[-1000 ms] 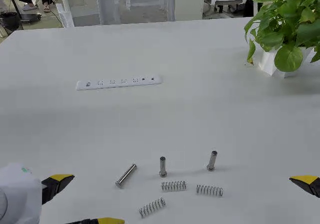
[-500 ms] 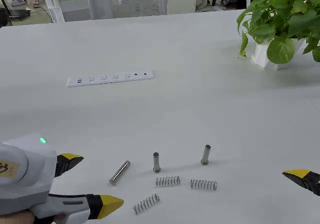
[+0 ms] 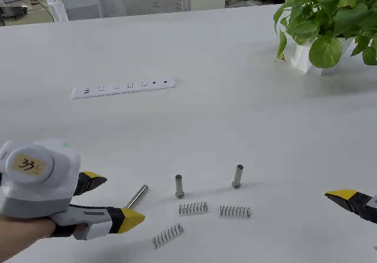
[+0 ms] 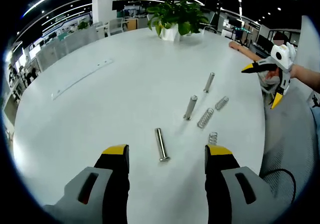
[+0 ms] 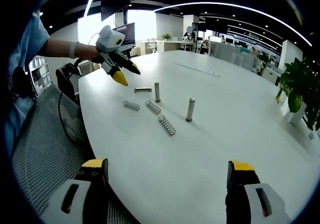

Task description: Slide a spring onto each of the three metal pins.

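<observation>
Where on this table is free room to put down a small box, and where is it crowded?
Free: the bare table between the power strip and the pins, and from the potted plant toward the right gripper. Crowded: the near part, where pins and springs cluster by the left gripper.

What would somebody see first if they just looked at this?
Probably the grey left gripper at the lower left, its yellow-tipped fingers open toward a lying pin. Beside it stand two upright pins with three springs in front; a leafy plant sits top right.
</observation>
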`<state>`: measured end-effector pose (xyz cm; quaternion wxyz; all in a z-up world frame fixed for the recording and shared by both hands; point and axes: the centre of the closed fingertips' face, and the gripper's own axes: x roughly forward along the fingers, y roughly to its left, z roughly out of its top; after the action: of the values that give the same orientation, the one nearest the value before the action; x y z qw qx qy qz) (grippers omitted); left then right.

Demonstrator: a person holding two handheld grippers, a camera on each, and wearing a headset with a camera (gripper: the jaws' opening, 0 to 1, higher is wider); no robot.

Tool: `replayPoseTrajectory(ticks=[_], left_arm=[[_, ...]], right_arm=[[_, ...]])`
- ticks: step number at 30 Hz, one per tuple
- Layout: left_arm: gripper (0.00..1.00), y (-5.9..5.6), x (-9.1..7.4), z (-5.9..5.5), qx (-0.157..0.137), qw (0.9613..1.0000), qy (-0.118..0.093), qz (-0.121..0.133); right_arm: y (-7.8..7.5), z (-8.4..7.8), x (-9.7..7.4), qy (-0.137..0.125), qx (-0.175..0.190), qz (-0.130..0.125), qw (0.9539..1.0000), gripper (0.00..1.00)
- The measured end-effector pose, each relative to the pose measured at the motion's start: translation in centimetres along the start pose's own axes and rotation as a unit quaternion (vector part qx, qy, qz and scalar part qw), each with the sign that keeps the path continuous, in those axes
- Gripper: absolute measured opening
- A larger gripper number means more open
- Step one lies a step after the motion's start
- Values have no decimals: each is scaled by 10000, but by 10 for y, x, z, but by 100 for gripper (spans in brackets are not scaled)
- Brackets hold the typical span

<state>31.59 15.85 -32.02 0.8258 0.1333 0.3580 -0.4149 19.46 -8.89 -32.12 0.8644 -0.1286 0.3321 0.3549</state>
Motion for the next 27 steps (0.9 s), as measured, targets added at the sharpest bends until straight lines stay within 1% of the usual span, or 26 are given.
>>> replayPoseTrajectory(ticks=[1, 5, 6, 9, 12, 14, 17, 20, 21, 24, 27], left_arm=[[56, 1, 2, 1, -43, 10000, 35, 6], [53, 3, 7, 6, -143, 9999, 2, -34], [51, 4, 10, 8, -169, 9999, 19, -7], [45, 6, 15, 10, -194, 9998, 24, -21], [39, 7, 21, 11, -194, 9998, 97, 16], [37, 9, 24, 13, -194, 9997, 129, 44], [34, 12, 29, 12, -232, 9994, 224, 104], [32, 11, 33, 10, -226, 9992, 327, 89], [31, 12, 34, 8, -250, 9988, 402, 113], [28, 12, 38, 8, -279, 9986, 444, 103], [24, 13, 41, 6, -333, 9979, 538, 116]], right_arm=[[0, -1, 0, 6, -2, -2, 10000, 99], [1, -3, 0, 24, 15, 3, 10000, 99], [3, -2, 0, 22, 24, 5, 10000, 99], [4, -3, 0, 28, 39, 0, 10000, 99], [5, -2, 0, 29, 59, -6, 10000, 99], [5, -2, -1, 26, 66, -8, 10000, 99], [4, -3, -1, 34, 85, -6, 10000, 98], [4, -3, 0, 31, 89, -2, 10000, 98], [4, -3, 0, 31, 94, -3, 10000, 98], [4, -4, 0, 23, 104, -4, 9999, 98], [4, -5, -1, 31, 122, -5, 9999, 98]])
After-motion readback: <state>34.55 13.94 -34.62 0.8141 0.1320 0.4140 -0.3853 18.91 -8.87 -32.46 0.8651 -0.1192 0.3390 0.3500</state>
